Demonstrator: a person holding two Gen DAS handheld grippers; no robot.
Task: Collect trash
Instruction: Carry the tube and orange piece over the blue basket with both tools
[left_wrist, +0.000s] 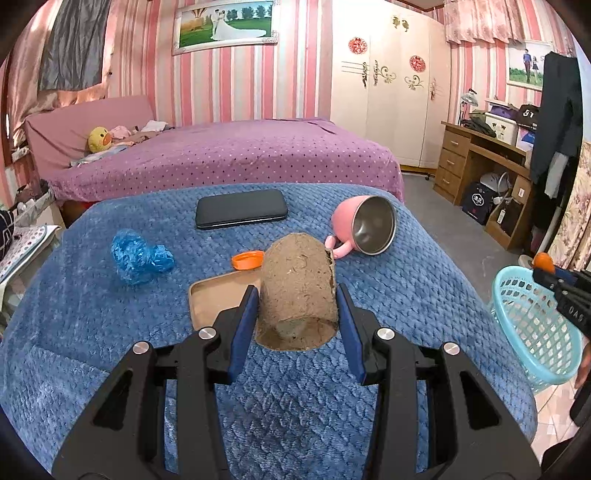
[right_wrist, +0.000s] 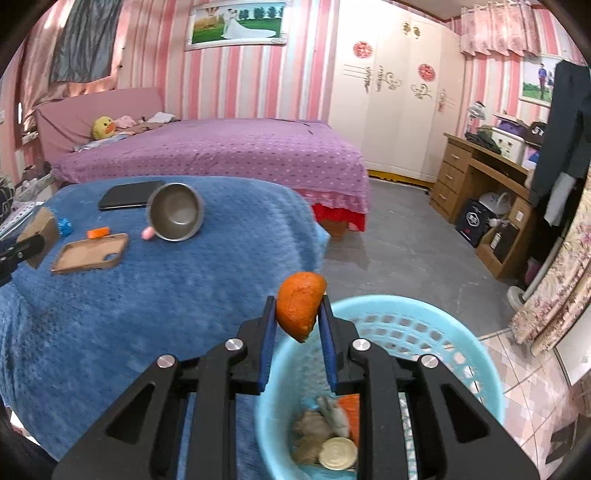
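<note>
My left gripper (left_wrist: 297, 310) is shut on a brown cardboard tube (left_wrist: 299, 288) and holds it above the blue blanket (left_wrist: 110, 332); the tube also shows in the right wrist view (right_wrist: 38, 230). My right gripper (right_wrist: 298, 314) is shut on a piece of orange peel (right_wrist: 300, 304) over the rim of a light blue basket (right_wrist: 461, 354). The basket holds crumpled scraps and a round lid (right_wrist: 338, 453). A crumpled blue wrapper (left_wrist: 140, 256) and an orange cap (left_wrist: 247, 260) lie on the blanket.
A black phone (left_wrist: 241, 213), a tan phone case (left_wrist: 218, 299) and a tipped pink steel-lined mug (left_wrist: 365, 225) lie on the blanket. A purple bed (left_wrist: 229, 155) stands behind. A wooden desk (left_wrist: 480, 162) is at the right. The basket (left_wrist: 535, 325) sits right of the blanket.
</note>
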